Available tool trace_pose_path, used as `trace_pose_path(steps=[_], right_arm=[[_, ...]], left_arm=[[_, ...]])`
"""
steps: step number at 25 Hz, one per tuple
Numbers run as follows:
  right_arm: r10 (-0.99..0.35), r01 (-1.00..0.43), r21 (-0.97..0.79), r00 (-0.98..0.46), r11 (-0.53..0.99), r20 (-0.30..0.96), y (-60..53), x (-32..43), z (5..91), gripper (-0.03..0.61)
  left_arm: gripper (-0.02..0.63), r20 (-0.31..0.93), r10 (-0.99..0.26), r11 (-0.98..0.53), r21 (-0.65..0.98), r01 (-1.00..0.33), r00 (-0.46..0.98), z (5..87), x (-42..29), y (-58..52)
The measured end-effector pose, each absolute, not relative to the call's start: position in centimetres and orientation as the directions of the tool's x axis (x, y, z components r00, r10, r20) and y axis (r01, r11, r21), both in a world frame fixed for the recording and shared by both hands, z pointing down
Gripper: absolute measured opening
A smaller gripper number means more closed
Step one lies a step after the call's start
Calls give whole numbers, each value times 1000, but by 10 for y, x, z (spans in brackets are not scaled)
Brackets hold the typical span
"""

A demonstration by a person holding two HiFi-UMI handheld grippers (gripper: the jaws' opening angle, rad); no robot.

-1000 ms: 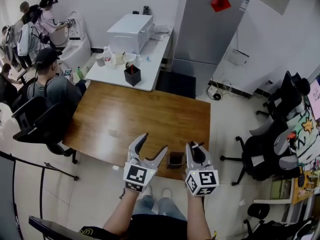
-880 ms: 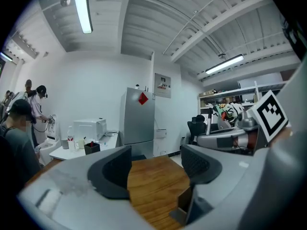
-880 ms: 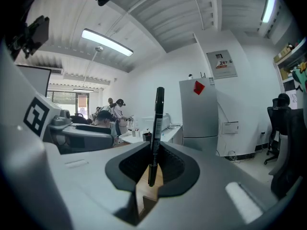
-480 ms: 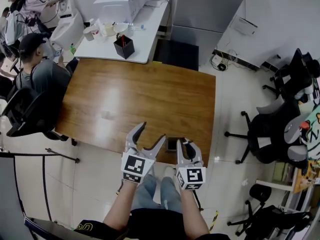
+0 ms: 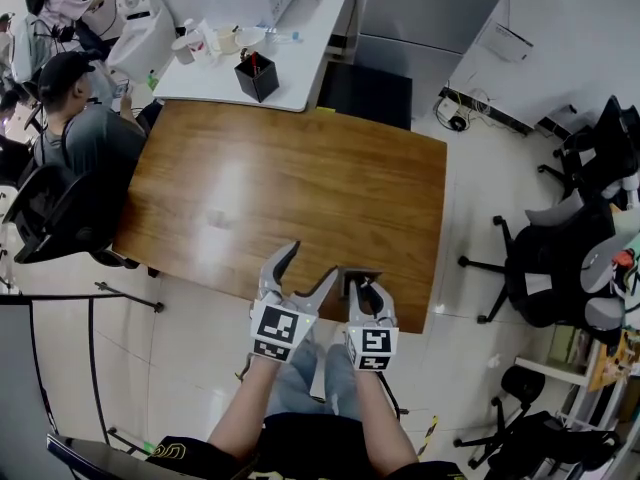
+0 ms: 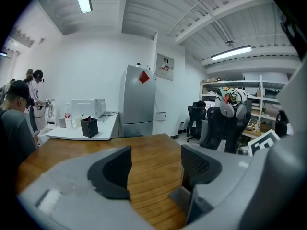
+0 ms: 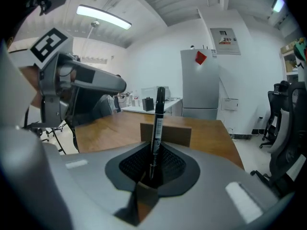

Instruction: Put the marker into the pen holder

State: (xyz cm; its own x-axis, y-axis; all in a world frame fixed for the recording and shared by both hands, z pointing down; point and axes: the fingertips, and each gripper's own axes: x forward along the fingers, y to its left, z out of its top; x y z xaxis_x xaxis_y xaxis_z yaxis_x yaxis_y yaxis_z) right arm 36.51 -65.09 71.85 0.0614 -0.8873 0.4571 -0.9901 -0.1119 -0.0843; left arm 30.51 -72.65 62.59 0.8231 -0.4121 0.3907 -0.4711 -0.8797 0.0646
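Note:
My right gripper (image 7: 153, 166) is shut on a black marker (image 7: 157, 120), which stands upright between its pads. Just beyond the marker a brown square pen holder (image 7: 167, 134) sits on the wooden table (image 7: 211, 135). In the head view the holder (image 5: 356, 277) is at the table's near edge, and the right gripper (image 5: 365, 288) is right at its near side. My left gripper (image 5: 308, 264) hangs beside it to the left, open with nothing in it. In the left gripper view the bare tabletop (image 6: 153, 152) shows between the spread jaws of the left gripper (image 6: 154, 164).
A white side table (image 5: 290, 78) at the far end carries a black pen cup (image 5: 257, 76) and a white machine. A person (image 5: 75, 118) sits in a chair at the table's left. Office chairs (image 5: 560, 258) stand at the right, and a grey cabinet (image 6: 135, 99) behind.
The right gripper with the marker has shifted left, from beside the brown holder to directly in front of it. The left gripper stays open beside it. The head view has tilted.

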Motion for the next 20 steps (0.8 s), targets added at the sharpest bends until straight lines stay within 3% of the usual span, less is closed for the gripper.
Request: trace_pose_path(steps=[7,10,20], right_arm=[[-857,-984,-113,60,-136,511,-648,368,733,51],[-860,-981,-119,71,-151,506,-647,372,727,78],[-949,-984,-69,137,-163,284,-663,397,604,83]], left_arm=[[328,397,-407,-878,78,-472,823,631,305,-725],[327,388,-410,-878,75,-472,825,626,305,-724],[328,282,-461,-866,63,-495,842,561,299,-734]])
